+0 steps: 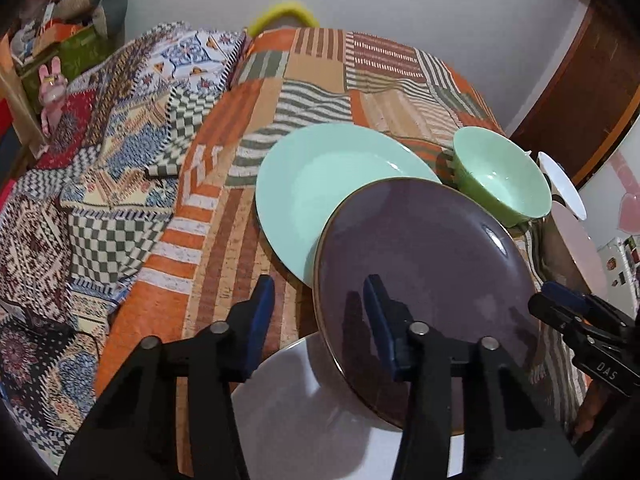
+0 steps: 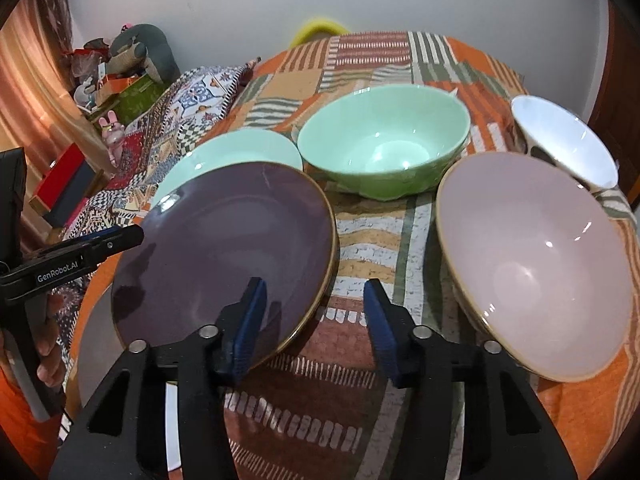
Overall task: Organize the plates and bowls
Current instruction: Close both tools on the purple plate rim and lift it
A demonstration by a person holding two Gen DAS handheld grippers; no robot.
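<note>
Left wrist view: both jaws partly open astride purple plate point(image 1: 432, 264) rim.

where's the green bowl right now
In the right wrist view the green bowl sits mid-table, behind the purple plate, between the mint plate and the white bowl.

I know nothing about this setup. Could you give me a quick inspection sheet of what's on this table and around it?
Surface: table under an orange patchwork cloth.
Job's things: purple plate tilted over mint plate and grey plate; green bowl, pink bowl and white bowl on the cloth to its right.
Clutter: patterned quilt, pink bunny toy at left.
Grippers: left gripper and right gripper both open, straddling opposite rims of the purple plate.
Cables: what looks like a thin dark cord behind the mint plate.
Surroundings: white wall, yellow object behind the table.
</note>
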